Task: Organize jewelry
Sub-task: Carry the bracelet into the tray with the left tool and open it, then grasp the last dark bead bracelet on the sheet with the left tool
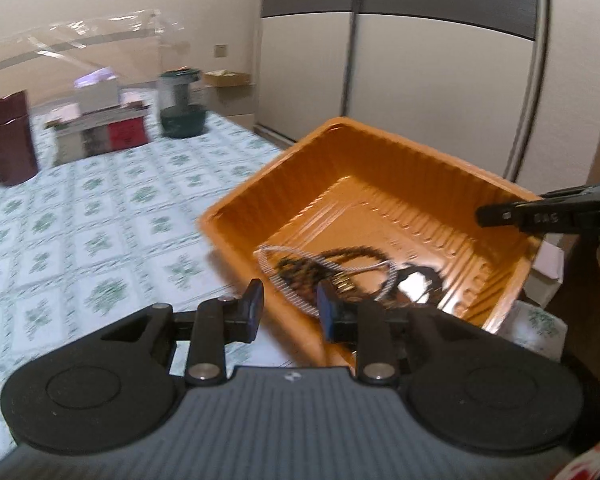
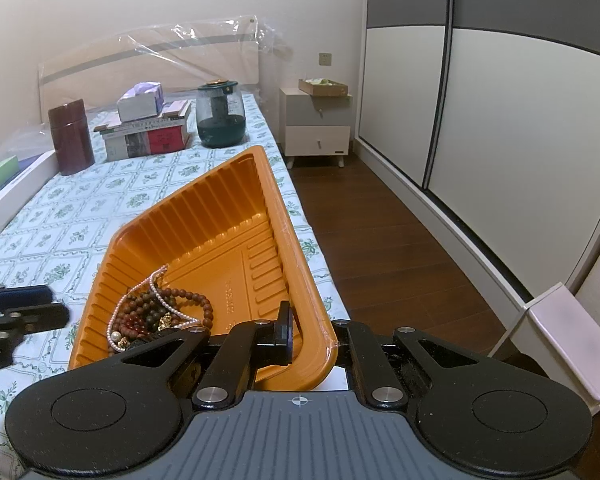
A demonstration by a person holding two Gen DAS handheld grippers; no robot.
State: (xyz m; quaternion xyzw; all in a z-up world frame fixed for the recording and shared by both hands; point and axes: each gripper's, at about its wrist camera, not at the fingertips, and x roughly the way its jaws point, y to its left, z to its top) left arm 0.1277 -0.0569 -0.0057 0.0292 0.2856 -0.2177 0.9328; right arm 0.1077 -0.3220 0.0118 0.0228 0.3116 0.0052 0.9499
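Note:
An orange plastic tray [image 1: 380, 184] sits tilted at the bed's right edge; it also shows in the right wrist view [image 2: 204, 216]. Inside lie tangled bead bracelets and a pearl necklace [image 2: 160, 308], seen blurred in the left wrist view [image 1: 332, 276]. My right gripper [image 2: 312, 340] is shut on the tray's near corner rim; its right finger is hidden behind the rim. It shows in the left wrist view [image 1: 512, 216] on the tray's far edge. My left gripper [image 1: 290, 308] is open at the tray's near wall, one finger inside and one outside. It shows at the left in the right wrist view [image 2: 28, 308].
The bed has a green-flowered cover [image 2: 60, 216]. At its head stand a maroon canister [image 2: 70, 136], stacked books with a tissue box [image 2: 148, 128] and a dark green jar [image 2: 220, 116]. A white box [image 2: 12, 196] lies left. A nightstand [image 2: 316, 128], wardrobe doors [image 2: 500, 120] and wood floor [image 2: 380, 240] are right.

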